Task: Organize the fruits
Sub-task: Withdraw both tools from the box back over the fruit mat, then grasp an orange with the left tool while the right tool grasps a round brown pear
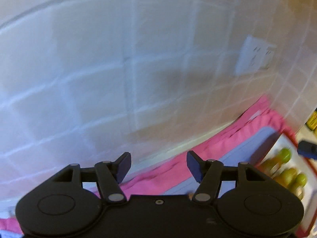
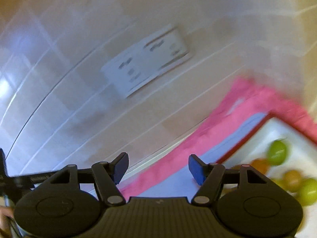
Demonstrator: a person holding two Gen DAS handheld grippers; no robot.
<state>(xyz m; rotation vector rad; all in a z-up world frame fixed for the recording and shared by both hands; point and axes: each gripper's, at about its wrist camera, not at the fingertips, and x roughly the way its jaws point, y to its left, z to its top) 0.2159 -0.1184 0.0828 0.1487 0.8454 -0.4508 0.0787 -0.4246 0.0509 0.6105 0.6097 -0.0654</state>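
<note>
Both the left gripper [image 1: 158, 165] and right gripper [image 2: 158, 165] stand apart, empty; the green and orange fruits [image 2: 277, 152] sit in the tray's [image 2: 247, 144] far corner, probably light, smooth, rolling: grip each across its middle

This looks like a home kitchen. The wall behind the bench is covered in glossy pale square tiles [image 1: 103, 75] with light grout lines, and a white plastic wall socket plate [image 2: 145, 59] is set into them. Below, a bright pink cloth [image 2: 198, 136] lies against the wall's foot, and a white tray with a red rim [image 2: 243, 142] holds round green and orange fruits [image 2: 277, 152].
</note>
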